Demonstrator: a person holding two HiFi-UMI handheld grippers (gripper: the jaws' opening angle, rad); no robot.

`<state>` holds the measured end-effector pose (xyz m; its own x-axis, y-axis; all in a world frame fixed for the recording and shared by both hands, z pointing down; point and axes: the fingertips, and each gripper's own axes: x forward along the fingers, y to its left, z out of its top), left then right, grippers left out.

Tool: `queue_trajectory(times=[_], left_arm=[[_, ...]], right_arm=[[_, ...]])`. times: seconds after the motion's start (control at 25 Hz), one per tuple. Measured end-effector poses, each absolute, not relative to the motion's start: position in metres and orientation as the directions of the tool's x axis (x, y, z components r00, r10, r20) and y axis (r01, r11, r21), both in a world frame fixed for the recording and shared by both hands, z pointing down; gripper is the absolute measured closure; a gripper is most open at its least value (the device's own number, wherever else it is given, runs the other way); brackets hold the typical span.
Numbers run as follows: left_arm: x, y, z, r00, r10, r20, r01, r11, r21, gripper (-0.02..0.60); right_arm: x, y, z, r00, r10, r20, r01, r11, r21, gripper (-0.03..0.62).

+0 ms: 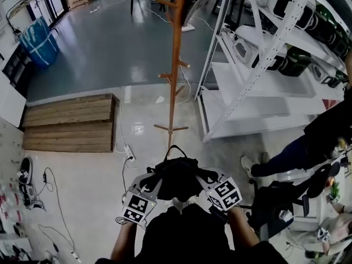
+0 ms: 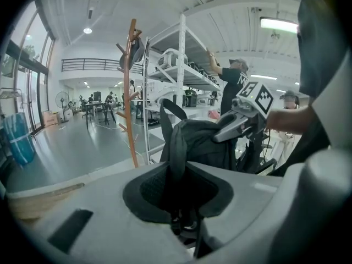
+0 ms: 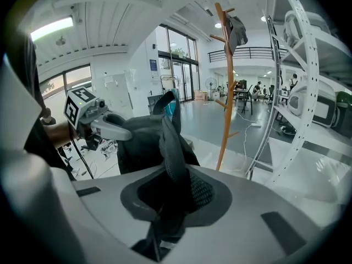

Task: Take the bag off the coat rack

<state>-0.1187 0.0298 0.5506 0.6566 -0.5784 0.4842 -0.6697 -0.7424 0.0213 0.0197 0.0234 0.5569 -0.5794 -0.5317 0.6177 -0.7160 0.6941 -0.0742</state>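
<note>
The black fabric backpack (image 1: 177,180) hangs between the two hand-held grippers, close in front of the person. It is well apart from the tall orange-brown wooden coat rack (image 1: 175,65), which stands on the glossy grey floor (image 1: 99,59) beside a white metal shelving unit (image 1: 258,100). The left gripper (image 2: 184,205) pinches one padded black shoulder strap (image 2: 177,147) between its jaws. The right gripper (image 3: 171,202) clamps the other shoulder strap (image 3: 173,147) the same way, and both straps run up from the jaws to the bag's body.
</note>
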Motion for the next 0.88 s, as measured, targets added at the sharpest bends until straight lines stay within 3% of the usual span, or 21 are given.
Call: queue_trajectory(times=[0.88], left_arm=[[-0.031, 0.055, 0.572, 0.656, -0.535, 0.532, -0.637, -0.771, 0.01, 0.506]], right_arm=[[0.11, 0.05, 0.577, -0.616, -0.483, 0.622, -0.686, 0.718, -0.122, 0.525]])
